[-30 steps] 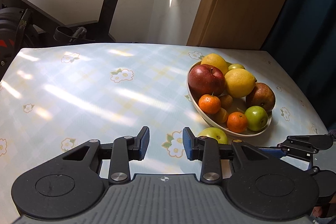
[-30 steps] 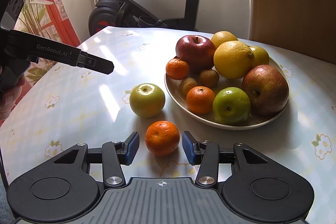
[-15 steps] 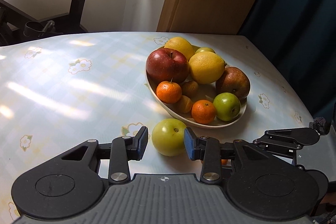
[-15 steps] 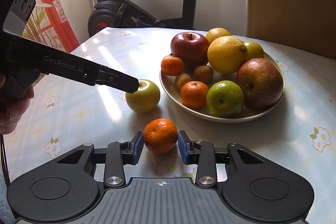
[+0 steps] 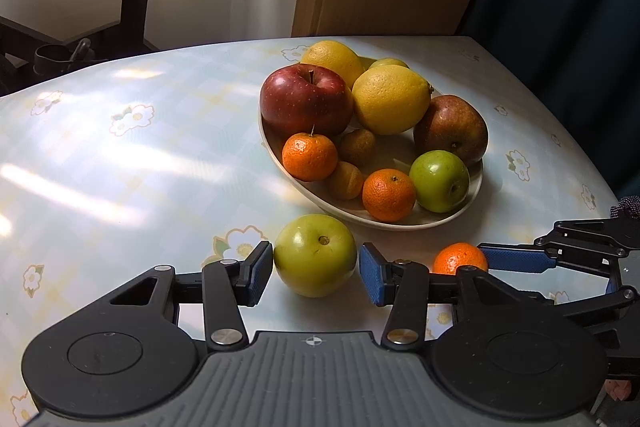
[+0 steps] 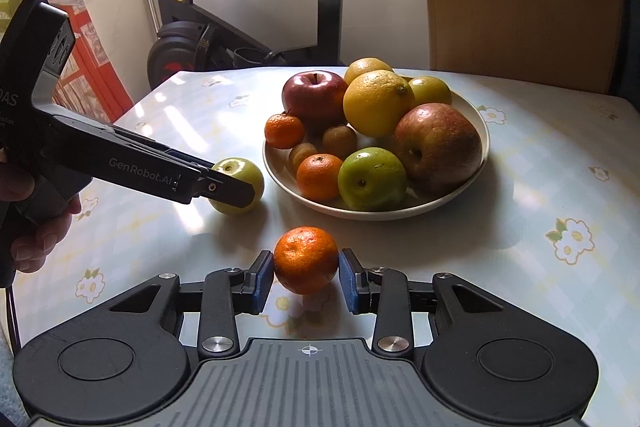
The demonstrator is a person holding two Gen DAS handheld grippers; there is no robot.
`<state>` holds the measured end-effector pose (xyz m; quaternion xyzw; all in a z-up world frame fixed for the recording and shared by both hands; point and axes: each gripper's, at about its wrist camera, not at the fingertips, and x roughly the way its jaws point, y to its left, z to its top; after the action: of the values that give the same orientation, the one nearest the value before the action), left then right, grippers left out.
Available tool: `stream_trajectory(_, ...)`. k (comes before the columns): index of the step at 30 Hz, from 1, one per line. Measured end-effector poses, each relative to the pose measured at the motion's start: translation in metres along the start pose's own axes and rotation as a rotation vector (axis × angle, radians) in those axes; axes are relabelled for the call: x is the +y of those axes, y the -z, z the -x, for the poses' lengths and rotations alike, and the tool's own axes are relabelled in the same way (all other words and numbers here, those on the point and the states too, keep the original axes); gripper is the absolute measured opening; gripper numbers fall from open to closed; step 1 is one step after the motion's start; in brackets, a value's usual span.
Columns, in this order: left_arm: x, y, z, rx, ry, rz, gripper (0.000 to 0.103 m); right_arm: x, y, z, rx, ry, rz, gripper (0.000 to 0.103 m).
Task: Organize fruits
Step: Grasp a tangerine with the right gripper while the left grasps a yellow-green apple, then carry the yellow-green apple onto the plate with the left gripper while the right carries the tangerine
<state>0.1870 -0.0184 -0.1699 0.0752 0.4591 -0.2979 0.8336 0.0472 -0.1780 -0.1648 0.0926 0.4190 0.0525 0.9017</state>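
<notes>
Fruits are in two groups: most fill a bowl (image 5: pixel 476 187) at centre frame in both wrist views, and two lie loose on the counter (image 5: pixel 120 163) just in front of it.

Bowl contents: a red apple (image 5: pixel 306 99), two large yellow citrus fruits, a russet apple (image 5: pixel 450 129), a green apple (image 5: pixel 439 181), two mandarins and two small brown fruits. A further yellow-green fruit sits at the far rim.

Loose green apple (image 5: pixel 315 255): lower centre of the left wrist view, stem end up, resting on the counter just beside the bowl rim. The left tool (image 5: pixel 316 273) straddles it. The jaws have just been opening. The pad at picture left is at the skin; the pad at picture right stands off with a visible gap. The apple is between the fingers but not clamped.

Loose mandarin (image 6: pixel 306 259): lower centre of the right wrist view, near the bowl but apart from it. The right tool (image 6: pixel 307 279) is closed on it, both blue pads pressing its sides. Whether it is clear of the counter cannot be told.

In the left wrist view the right tool appears at lower right, with the mandarin between its fingers. In the right wrist view the left tool enters from the left edge, held by a hand (image 6: pixel 38 227), its tip over the green apple.

An exercise bike (image 6: pixel 200 35) stands behind the counter.
</notes>
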Motion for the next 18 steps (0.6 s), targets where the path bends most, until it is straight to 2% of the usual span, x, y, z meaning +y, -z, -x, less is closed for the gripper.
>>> stream_trajectory(9,-0.005,0.001,-0.002,0.004,-0.015,-0.027,0.049,-0.005,0.001,0.005,-0.016,0.003,-0.015,0.033)
stream_trajectory(15,-0.014,-0.009,0.012,-0.047,-0.021,-0.05,0.049,-0.01,-0.001,0.01,-0.034,0.009,-0.027,0.033)
stream_trajectory(18,-0.019,-0.019,0.017,-0.075,0.002,-0.05,0.049,-0.012,-0.002,0.012,-0.042,0.012,-0.033,0.032)
